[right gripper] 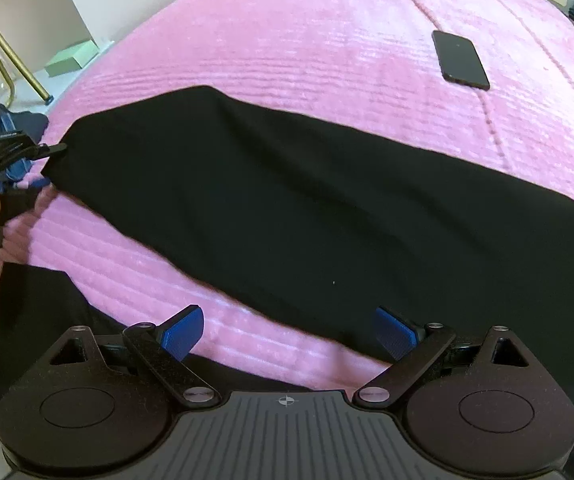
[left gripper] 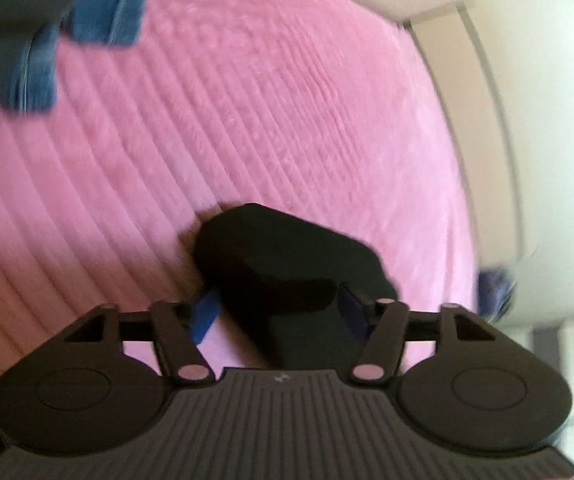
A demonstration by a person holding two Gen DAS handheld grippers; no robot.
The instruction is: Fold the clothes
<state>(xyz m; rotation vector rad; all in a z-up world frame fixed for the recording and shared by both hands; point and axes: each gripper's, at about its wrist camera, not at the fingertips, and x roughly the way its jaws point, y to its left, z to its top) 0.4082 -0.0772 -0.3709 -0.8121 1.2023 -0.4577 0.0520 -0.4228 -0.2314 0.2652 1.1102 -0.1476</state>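
A black garment (right gripper: 307, 216) lies stretched across the pink ribbed bedspread (right gripper: 327, 40). In the right wrist view my left gripper (right gripper: 53, 148) holds its far left corner. In the left wrist view my left gripper (left gripper: 283, 308) is shut on a bunched fold of the black garment (left gripper: 287, 256) above the bedspread (left gripper: 247, 120). My right gripper (right gripper: 287, 330) is open over the garment's near edge, with a blue pad (right gripper: 183, 330) on each side and nothing between them.
A black phone (right gripper: 461, 60) lies on the bedspread at the far right. More dark cloth (right gripper: 35, 320) hangs at the bed's near left edge. Blue and dark clothing (left gripper: 67, 20) shows at the upper left of the left wrist view. A gold-legged stand (right gripper: 3, 52) and a green box (right gripper: 73, 58) are on the floor.
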